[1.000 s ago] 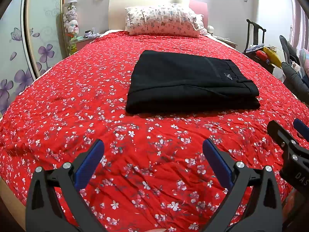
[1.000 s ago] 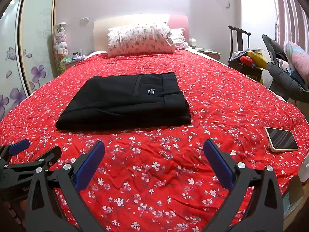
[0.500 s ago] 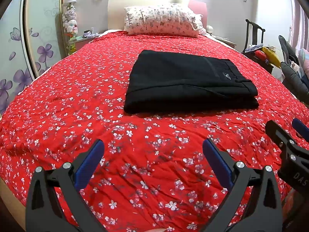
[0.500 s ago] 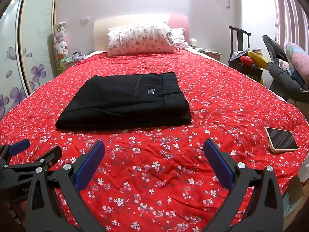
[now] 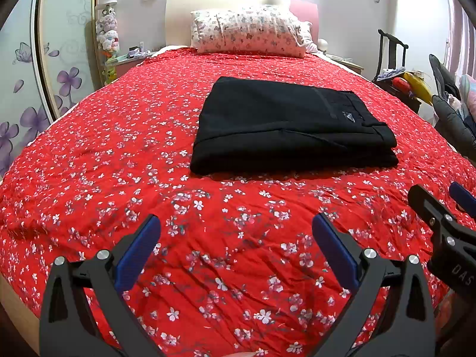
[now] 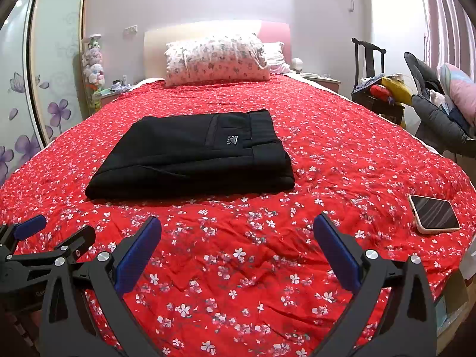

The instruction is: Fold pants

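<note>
- The pants (image 5: 285, 125) are lying folded into a flat black rectangle on the red flowered bedspread (image 5: 119, 136), well ahead of both of your grippers and about midway up the bed.
- From your left gripper (image 5: 235, 238) the pants are sitting ahead and slightly to the right of the gap between the fingers; from your right gripper (image 6: 238, 238) they are sitting ahead and to the left.
- The waistband end with its small light logo is facing the right side of the bed, and the rounded fold is facing the left.
- You are holding the left gripper with its blue-padded fingers (image 5: 138, 248) spread wide apart, gripping nothing and hanging over bare bedspread near the foot of the bed.
- You are holding the right gripper the same way: fingers (image 6: 139, 251) wide apart, nothing between them, apart from the pants.
- Each gripper is showing at the edge of the other's view, so the two are sitting side by side.
- A phone (image 6: 434, 212) is lying face up on the bedspread to the right of the right gripper, near the bed's edge and well apart from the pants.
- A patterned pillow (image 5: 250, 31) is resting against the headboard, beyond the pants.
- A chair (image 6: 377, 89) beside the bed on the right is carrying a heap of mixed items; what they are I cannot tell.
</note>
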The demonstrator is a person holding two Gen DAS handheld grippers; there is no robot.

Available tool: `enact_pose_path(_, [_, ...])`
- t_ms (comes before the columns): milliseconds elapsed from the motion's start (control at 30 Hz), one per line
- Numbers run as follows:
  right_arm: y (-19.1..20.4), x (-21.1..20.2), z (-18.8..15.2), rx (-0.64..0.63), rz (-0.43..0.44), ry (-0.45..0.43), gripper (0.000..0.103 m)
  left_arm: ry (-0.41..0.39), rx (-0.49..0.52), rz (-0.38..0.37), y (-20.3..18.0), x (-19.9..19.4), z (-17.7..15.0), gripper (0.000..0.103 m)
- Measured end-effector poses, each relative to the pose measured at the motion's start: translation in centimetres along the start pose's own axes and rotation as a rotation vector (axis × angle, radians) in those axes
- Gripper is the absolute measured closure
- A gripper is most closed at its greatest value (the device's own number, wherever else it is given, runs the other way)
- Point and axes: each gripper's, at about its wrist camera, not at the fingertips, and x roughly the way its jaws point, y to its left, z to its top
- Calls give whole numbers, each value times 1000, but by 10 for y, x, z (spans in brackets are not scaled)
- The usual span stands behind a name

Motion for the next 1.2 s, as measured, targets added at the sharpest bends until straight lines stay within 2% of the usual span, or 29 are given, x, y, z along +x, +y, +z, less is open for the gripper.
enact_pose_path(1200, [-2, 1, 0, 0, 2, 1, 1, -13, -14, 20, 8, 0, 1, 2])
